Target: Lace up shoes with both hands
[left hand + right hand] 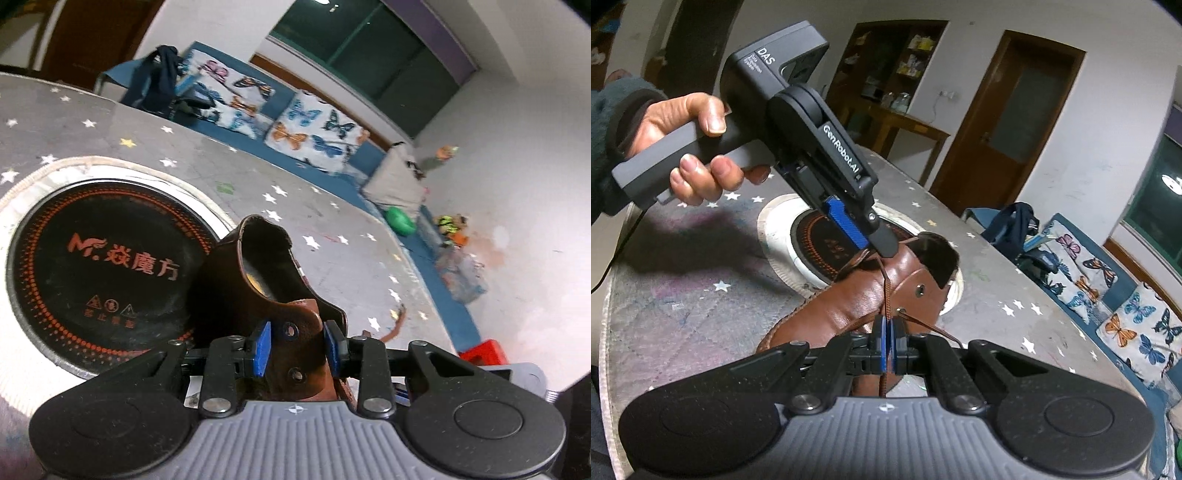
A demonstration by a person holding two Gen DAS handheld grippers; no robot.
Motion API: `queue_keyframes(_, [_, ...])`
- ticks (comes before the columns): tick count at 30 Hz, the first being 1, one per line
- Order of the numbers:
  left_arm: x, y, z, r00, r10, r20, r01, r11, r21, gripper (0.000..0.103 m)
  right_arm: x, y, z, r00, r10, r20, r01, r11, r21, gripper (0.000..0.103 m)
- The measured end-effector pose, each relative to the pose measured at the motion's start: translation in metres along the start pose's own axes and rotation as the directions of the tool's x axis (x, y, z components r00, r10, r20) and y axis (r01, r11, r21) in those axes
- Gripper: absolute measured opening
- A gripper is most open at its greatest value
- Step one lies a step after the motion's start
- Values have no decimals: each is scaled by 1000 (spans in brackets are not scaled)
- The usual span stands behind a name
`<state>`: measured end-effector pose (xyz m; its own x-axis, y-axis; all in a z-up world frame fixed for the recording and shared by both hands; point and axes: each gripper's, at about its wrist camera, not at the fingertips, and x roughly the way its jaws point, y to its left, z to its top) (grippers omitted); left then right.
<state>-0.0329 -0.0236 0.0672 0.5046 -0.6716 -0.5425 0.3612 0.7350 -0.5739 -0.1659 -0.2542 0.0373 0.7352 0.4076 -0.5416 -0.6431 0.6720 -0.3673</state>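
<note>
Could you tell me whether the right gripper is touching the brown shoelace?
Touching. In the right wrist view, the right gripper is shut with its blue pads pressed together on the brown shoelace, which runs up from the pads toward the brown leather shoe.

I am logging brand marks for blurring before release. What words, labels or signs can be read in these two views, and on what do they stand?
"GenRobot.AI": on the left gripper, along its side.
"DAS": on that gripper's housing; the small print beside it is too small to read.
"焱魔方", after a stylised logo: in orange on the black cooktop disc.
Three warning signs with a line of characters below them, on the disc: too small to read.
</note>
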Motion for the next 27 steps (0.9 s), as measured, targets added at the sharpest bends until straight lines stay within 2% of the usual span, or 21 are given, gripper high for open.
queue_keyframes(7, [-1,23,0,993,-122,2,122,993,0,34,18,2,5,999,34,-27,-35,999,-40,2])
queue_keyframes(13, [-1,31,0,985,-174,1,174,985,-6,34,27,3,9,997,52,-57,-58,994,-98,2])
queue_keyframes(27, [-4,34,1,980,-197,-1,197,980,-4,34,37,9,18,993,73,-98,-94,967,-237,2])
